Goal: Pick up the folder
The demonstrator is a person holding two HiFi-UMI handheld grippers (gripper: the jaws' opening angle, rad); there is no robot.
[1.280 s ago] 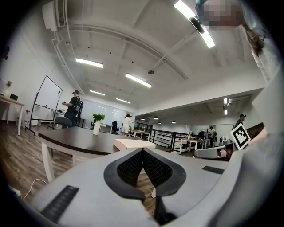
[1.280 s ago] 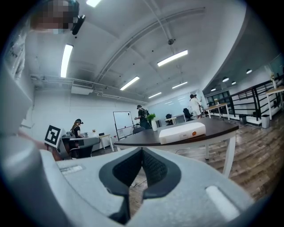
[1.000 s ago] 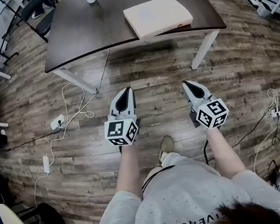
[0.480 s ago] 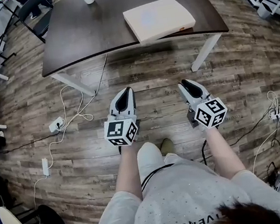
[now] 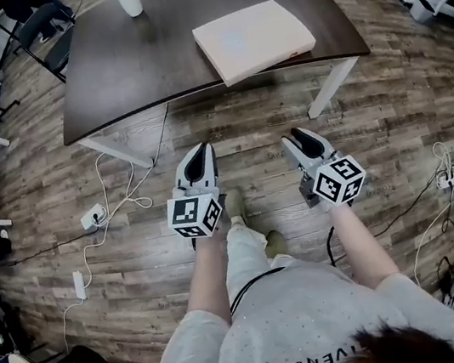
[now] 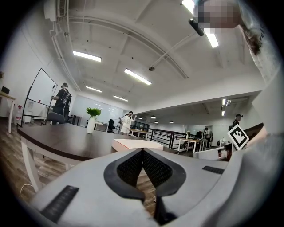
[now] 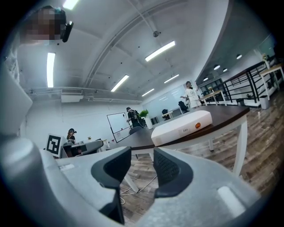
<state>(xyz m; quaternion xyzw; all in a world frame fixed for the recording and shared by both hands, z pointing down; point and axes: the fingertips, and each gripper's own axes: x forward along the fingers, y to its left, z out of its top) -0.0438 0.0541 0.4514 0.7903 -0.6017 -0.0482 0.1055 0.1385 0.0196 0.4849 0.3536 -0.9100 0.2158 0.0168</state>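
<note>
Folder (image 5: 253, 40) lies at the near edge of the surface (image 5: 130, 63), upper centre-right in the head view. Open wood floor (image 5: 244, 126) separates it from the person. Since a second ago the surface has drawn nearer. Left hand-held gripper (image 5: 201, 148) is clenched and empty. Right hand-held gripper (image 5: 295, 136) is opening, with nothing between its jaws.

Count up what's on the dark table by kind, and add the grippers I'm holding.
folder: 1
potted plant: 1
grippers: 2 (left gripper with jaws together, right gripper with jaws opening, nothing between them)
Total: 4
</note>
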